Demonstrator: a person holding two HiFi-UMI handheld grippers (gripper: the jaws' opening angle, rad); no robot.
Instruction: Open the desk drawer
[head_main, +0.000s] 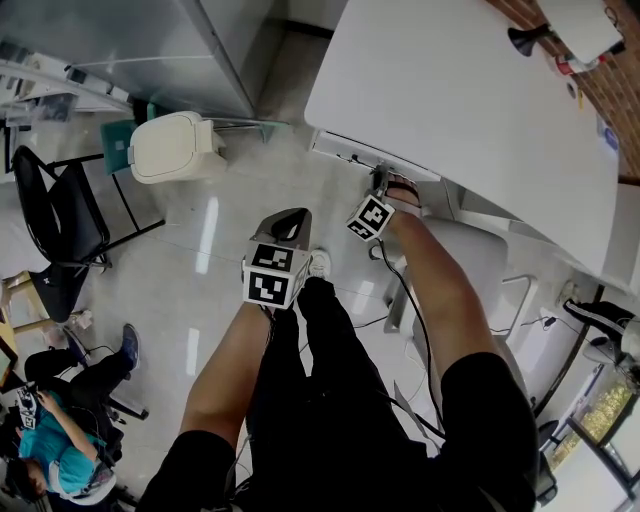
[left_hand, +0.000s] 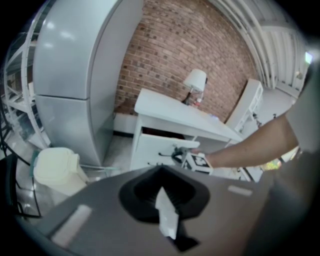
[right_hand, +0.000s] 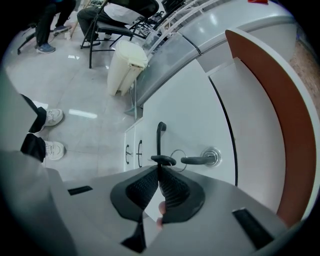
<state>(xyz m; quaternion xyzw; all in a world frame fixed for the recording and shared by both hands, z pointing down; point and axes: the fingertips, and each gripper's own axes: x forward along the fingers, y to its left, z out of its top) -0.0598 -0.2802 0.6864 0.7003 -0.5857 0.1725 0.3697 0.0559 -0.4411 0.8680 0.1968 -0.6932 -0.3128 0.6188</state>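
Right gripper (head_main: 381, 183) (right_hand: 159, 169): its ridged black fingers (right_hand: 172, 190) are closed on the near end of the thin black metal drawer handle (right_hand: 159, 135), which runs straight ahead from the fingertips across the drawer front.
Drawer: the flat white desk drawer (head_main: 365, 152) (left_hand: 156, 148) (right_hand: 190, 110) stands a little way out of the white desk (head_main: 450, 90) (left_hand: 175, 115). The left gripper view shows a dark gap above its front. The panel lies right against the right fingertips.
Key: a dark key (right_hand: 196, 160) sits in a round silver lock (right_hand: 215, 156) just beside the right fingertips, and a thin wire ring (right_hand: 177, 160) hangs from it.
Left gripper (head_main: 292, 215) (left_hand: 160, 171): its fingers are pressed together with nothing between them. It is held well apart from the drawer, which lies ahead of the fingertips.
Bin: a cream plastic lidded waste bin (head_main: 170, 145) (left_hand: 52, 167) (right_hand: 127, 65) stands on the pale glossy floor (head_main: 200, 250), off to the left of the left fingertips.
Lamp: a small white-shaded table lamp (left_hand: 195, 81) stands on the desk top, far beyond the left fingertips, against the red brick wall (left_hand: 175, 50).
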